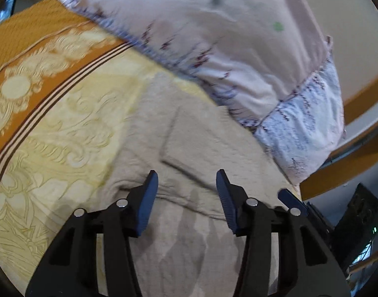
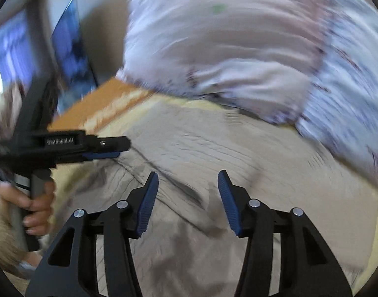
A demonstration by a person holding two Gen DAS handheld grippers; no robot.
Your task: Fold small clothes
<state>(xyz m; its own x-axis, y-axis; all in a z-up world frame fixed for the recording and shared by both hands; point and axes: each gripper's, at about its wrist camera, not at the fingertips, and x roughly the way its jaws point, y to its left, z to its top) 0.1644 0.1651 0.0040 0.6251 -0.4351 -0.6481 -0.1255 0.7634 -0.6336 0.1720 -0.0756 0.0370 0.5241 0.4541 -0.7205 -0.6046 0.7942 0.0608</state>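
Note:
A beige knit garment [image 1: 189,148] lies spread on the bed with creases and a fold line across it. It also shows in the right wrist view [image 2: 226,153], blurred by motion. My left gripper [image 1: 187,180] is open and empty, hovering just above the garment's near part. My right gripper [image 2: 188,180] is open and empty above the same garment. The left gripper also shows in the right wrist view [image 2: 114,149] at the left, held in a hand, its tip over the garment's left edge.
A yellow and orange patterned bedspread [image 1: 53,99] covers the bed. A pale pink and blue pillow [image 1: 226,37] lies just beyond the garment, also seen in the right wrist view [image 2: 238,49]. A wooden bed frame [image 1: 349,168] and a dark box [image 1: 359,217] are at the right.

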